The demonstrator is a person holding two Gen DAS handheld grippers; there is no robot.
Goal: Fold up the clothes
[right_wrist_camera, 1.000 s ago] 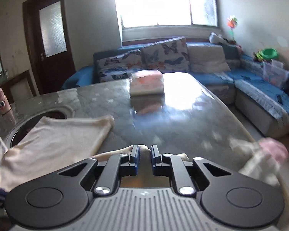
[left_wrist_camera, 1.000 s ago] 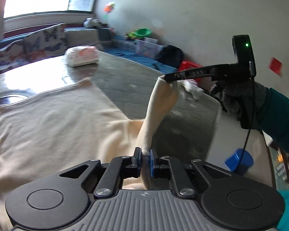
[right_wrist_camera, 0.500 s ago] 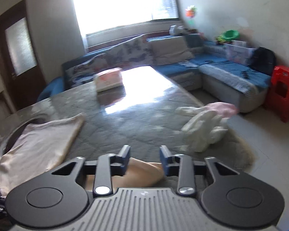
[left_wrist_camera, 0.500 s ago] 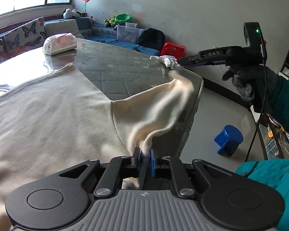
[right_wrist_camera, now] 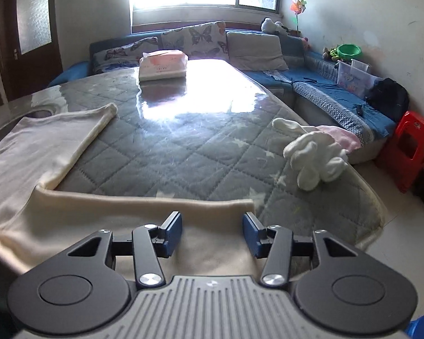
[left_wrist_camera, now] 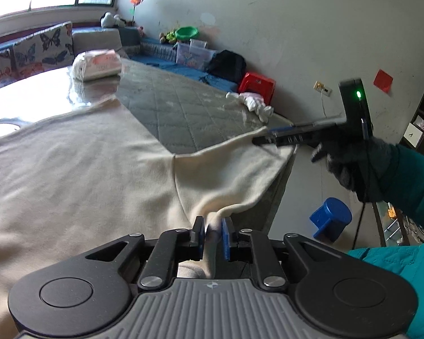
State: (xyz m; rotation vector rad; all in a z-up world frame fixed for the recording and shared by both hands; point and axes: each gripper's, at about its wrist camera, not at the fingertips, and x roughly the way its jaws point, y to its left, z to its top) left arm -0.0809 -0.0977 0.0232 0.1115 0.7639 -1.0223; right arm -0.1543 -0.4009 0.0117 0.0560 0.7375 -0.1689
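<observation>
A cream garment [left_wrist_camera: 79, 166] lies spread on the grey quilted table [left_wrist_camera: 183, 113]. Its sleeve [left_wrist_camera: 229, 166] stretches right to the table's edge. My left gripper [left_wrist_camera: 212, 233] is shut on the sleeve's near edge. My right gripper [right_wrist_camera: 212, 227] is open, low over the flat sleeve [right_wrist_camera: 144, 206] near its cuff, holding nothing. In the left wrist view the right gripper [left_wrist_camera: 261, 138] sits at the sleeve's far end.
A tissue pack [right_wrist_camera: 163, 64] lies at the table's far end. White and pink cloths [right_wrist_camera: 316, 148] sit at the right edge. A blue stool [left_wrist_camera: 330, 221] and a red stool [right_wrist_camera: 408, 147] stand on the floor. A sofa [right_wrist_camera: 268, 53] runs behind.
The right gripper opened and let go of the sleeve, which dropped from hanging in the air to lying flat on the table. The left gripper kept its hold.
</observation>
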